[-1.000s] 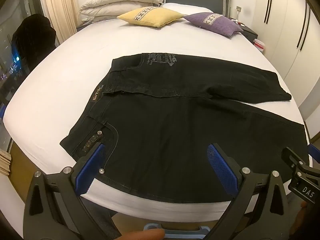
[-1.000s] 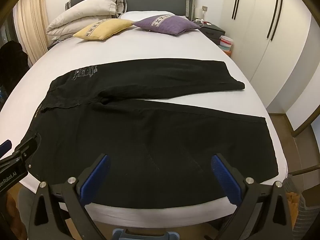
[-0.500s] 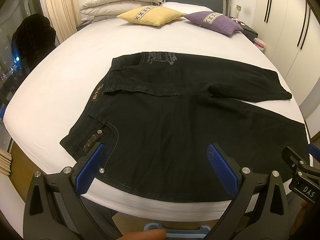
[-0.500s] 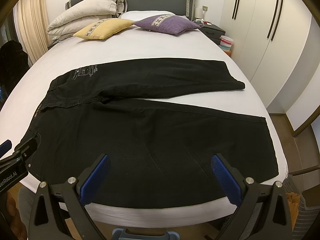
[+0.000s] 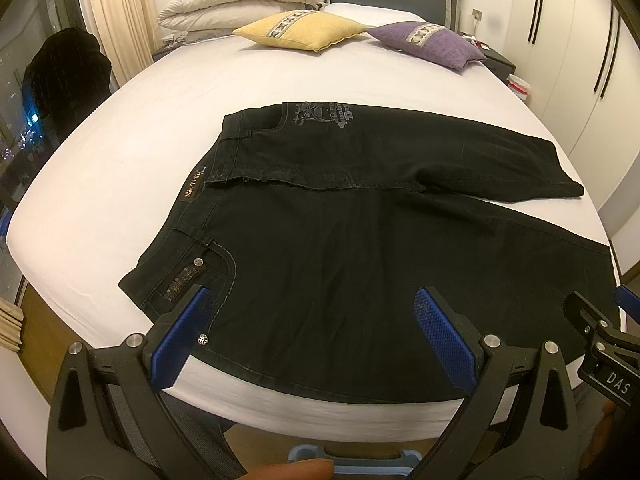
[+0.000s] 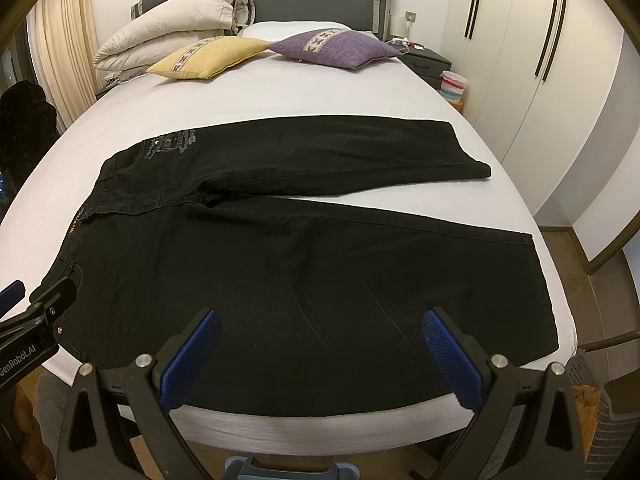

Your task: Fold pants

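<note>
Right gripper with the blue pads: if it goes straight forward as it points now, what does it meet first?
Probably the near leg of the black denim pants spread on the white bed; the open right gripper meets nothing before it, though depth is unclear.

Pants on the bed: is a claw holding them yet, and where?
No. The left claw and the right claw are both open above the near edge of the black pants, holding nothing.

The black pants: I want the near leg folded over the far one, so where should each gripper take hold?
Grip the black pants along the near long edge at the bed's front side, coming low from the front: left gripper by the waistband pocket, right gripper toward the hem. That edge lies flat and unobstructed.
</note>
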The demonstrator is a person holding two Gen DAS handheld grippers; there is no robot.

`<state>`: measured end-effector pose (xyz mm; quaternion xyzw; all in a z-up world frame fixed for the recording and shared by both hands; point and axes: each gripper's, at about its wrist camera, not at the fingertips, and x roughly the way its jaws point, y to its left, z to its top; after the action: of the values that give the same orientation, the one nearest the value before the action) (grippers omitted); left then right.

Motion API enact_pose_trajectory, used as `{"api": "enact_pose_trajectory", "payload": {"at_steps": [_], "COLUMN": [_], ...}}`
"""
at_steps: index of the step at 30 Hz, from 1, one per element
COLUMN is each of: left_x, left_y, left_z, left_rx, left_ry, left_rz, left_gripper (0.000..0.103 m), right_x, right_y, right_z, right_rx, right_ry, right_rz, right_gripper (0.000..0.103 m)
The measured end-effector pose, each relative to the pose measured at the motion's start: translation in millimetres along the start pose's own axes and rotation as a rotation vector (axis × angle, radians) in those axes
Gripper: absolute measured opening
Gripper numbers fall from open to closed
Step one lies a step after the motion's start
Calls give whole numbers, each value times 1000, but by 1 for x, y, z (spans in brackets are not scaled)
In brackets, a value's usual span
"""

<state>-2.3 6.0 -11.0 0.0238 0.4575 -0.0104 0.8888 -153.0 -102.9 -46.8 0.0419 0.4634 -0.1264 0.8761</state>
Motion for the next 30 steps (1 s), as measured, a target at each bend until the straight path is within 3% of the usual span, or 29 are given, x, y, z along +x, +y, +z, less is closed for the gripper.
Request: {"api": "enact_pose_trajectory", "payload": {"at_steps": [30], "left_x": [4], "left_y": [0], "left_z": [-7], "left_rx": [0], "left_ry": [6], "left_rz": [5], "left_gripper": [103], "right_x": [2], "right_y": [3], "right_z": [-6], "right_rx": [1], "right_ry": [12], "right_rz": [41], "right_gripper": [103]}}
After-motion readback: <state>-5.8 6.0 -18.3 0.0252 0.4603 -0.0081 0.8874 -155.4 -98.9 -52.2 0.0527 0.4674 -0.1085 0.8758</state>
